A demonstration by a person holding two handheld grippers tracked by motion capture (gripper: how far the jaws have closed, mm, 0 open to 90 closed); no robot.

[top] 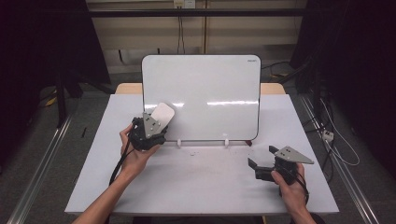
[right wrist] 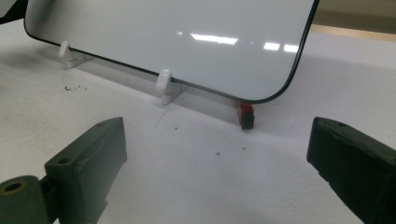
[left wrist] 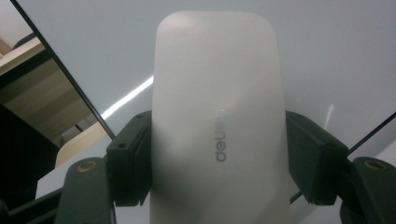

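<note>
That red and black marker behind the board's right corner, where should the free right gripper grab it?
Judging from the right gripper view, only the marker's end pokes out under the whiteboard's lower corner. Bring the right gripper, open, in low from the front along the table and pinch that exposed end across its width; the board likely blocks a grasp from above.

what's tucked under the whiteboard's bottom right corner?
A small red and black object sits on the table partly under the whiteboard. Its visible end looks like a marker, but the rest is covered by the board, so I cannot tell for sure.
</note>
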